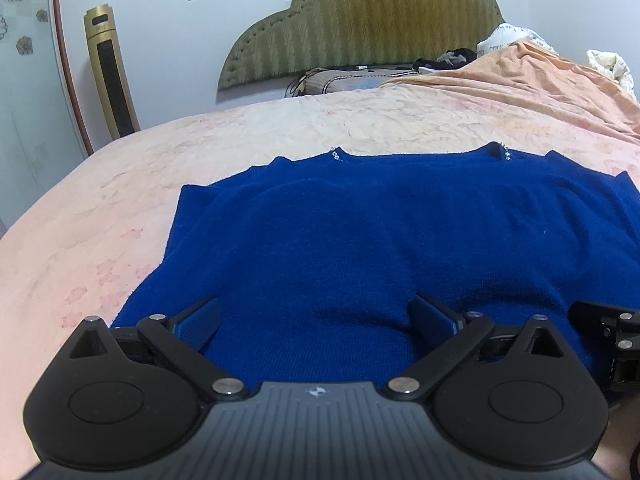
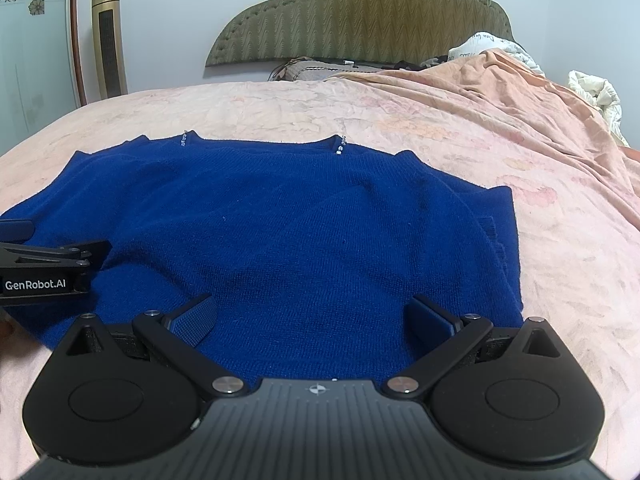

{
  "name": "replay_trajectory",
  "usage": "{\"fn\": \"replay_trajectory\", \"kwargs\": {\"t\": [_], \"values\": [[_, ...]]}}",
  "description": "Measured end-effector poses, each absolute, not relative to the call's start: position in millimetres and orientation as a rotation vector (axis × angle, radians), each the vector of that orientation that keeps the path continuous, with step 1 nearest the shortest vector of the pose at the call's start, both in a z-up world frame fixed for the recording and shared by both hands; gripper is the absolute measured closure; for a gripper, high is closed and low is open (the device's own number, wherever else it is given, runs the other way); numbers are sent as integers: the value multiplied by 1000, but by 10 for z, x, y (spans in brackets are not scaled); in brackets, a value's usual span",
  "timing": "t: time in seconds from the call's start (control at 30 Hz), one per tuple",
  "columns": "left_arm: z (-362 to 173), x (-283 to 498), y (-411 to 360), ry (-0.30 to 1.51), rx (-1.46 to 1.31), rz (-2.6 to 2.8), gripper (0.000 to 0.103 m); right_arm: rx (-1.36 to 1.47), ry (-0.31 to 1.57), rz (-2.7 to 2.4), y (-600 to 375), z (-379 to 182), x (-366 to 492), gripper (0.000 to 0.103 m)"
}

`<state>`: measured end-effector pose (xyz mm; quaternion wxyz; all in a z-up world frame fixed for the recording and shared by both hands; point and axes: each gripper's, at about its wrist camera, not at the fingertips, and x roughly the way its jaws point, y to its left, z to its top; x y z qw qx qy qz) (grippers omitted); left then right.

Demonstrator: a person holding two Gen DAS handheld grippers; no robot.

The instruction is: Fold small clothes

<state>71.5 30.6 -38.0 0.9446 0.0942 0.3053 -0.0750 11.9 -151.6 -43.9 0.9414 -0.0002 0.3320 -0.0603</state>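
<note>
A dark blue knitted sweater point(image 1: 360, 232) point(image 2: 280, 220) lies flat on the bed, neckline toward the headboard, small shiny beads at each end of the collar, and both sleeves folded in. My left gripper point(image 1: 316, 320) stands open over the sweater's near hem, left of centre, nothing pinched between its fingers. My right gripper point(image 2: 312, 316) is open too, above the hem on the right side, its pads apart over the fabric. The right gripper's black side shows at the right edge of the left wrist view, and the left gripper's side at the left edge of the right wrist view.
A pink floral bedsheet point(image 2: 460, 128) covers the bed. An orange blanket point(image 2: 500, 84) is heaped at the far right, with white bedding point(image 2: 596, 96) beyond it. A green padded headboard point(image 2: 360, 16) backs the bed. A gold tower fan point(image 2: 108, 36) stands at the left wall.
</note>
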Motion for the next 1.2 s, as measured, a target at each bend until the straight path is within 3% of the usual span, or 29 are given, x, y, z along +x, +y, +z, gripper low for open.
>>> {"fn": "replay_trajectory", "kwargs": {"t": [1.2], "values": [[-249,701,435,663,155,-197,0,6,664,-139,-1485,-387,45,1]]}}
